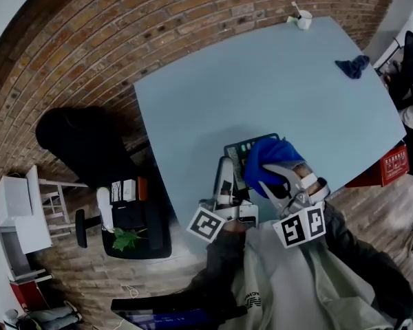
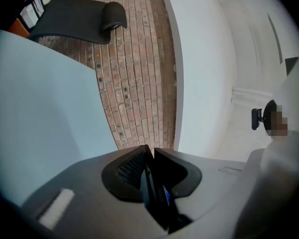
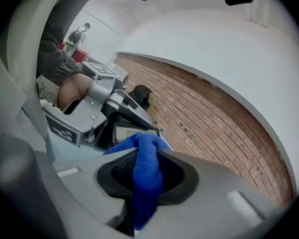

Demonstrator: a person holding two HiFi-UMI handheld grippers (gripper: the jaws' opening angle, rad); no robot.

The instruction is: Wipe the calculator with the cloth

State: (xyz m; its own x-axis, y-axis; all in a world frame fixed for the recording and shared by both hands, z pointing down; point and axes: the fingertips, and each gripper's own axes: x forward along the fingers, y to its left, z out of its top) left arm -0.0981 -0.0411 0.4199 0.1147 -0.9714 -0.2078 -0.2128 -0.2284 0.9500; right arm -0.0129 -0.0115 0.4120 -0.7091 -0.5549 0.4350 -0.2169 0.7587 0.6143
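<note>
A dark calculator (image 1: 238, 148) is at the near edge of the light blue table (image 1: 261, 88); a bunched blue cloth (image 1: 270, 158) covers its right part. My left gripper (image 1: 226, 179) is shut on the calculator's left edge, and in the left gripper view a thin dark slab shows between the jaws of the left gripper (image 2: 152, 156). My right gripper (image 1: 279, 177) is shut on the cloth. In the right gripper view the cloth (image 3: 145, 171) hangs between the jaws, just above the calculator's display (image 3: 132, 132), with the left gripper (image 3: 92, 108) behind it.
A second dark blue cloth (image 1: 352, 66) and a white cup (image 1: 303, 20) lie at the table's far right. A black chair (image 1: 82, 139) stands left of the table on the brick floor. A red crate (image 1: 389, 167) is at the right.
</note>
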